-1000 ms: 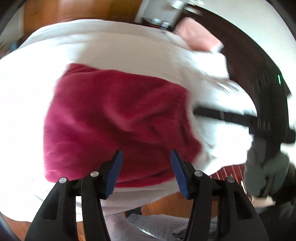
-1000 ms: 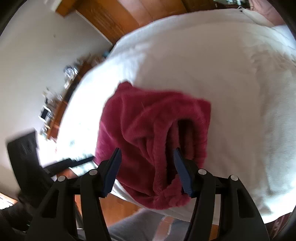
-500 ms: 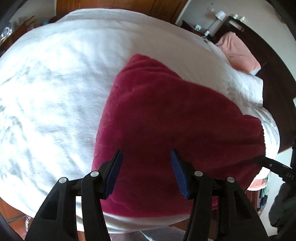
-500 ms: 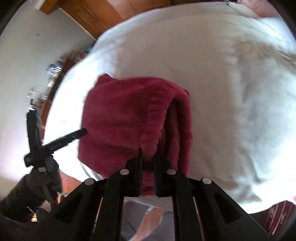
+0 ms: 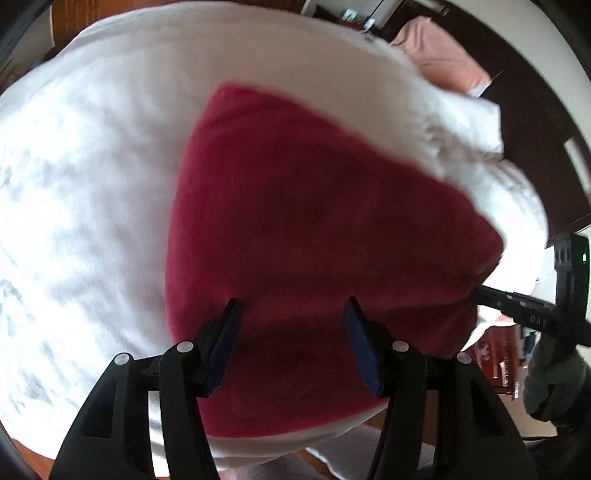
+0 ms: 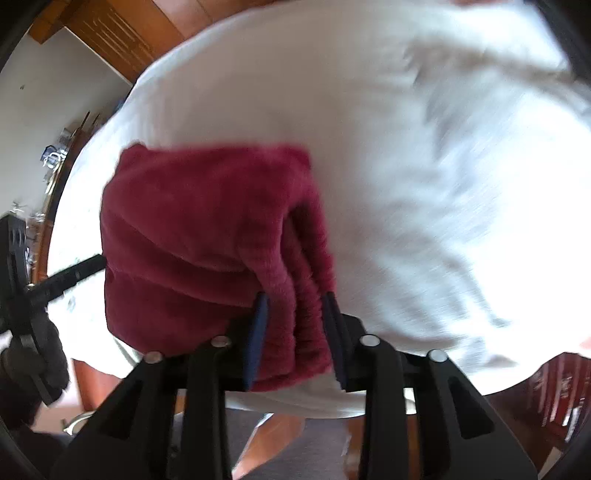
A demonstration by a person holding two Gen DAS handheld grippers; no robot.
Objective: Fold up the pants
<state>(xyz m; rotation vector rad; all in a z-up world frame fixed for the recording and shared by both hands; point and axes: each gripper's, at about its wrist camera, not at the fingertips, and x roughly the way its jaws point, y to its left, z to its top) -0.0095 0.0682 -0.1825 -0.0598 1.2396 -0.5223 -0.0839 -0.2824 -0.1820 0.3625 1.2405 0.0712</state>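
The red pants (image 5: pixel 314 229) lie nearly folded on the white bed (image 5: pixel 92 184); the left claw (image 5: pixel 293 341) hovers wide above them, the right claw (image 6: pixel 293 332) half-open astride their bunched waistband edge, perhaps tidying last.

White-covered bed (image 5: pixel 92 177), pink pillow (image 5: pixel 447 59), wooden floor (image 6: pixel 122 33)

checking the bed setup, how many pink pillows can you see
1. The pink pillow lies at the head of the bed, beyond the red pants. More may be hidden outside the view.
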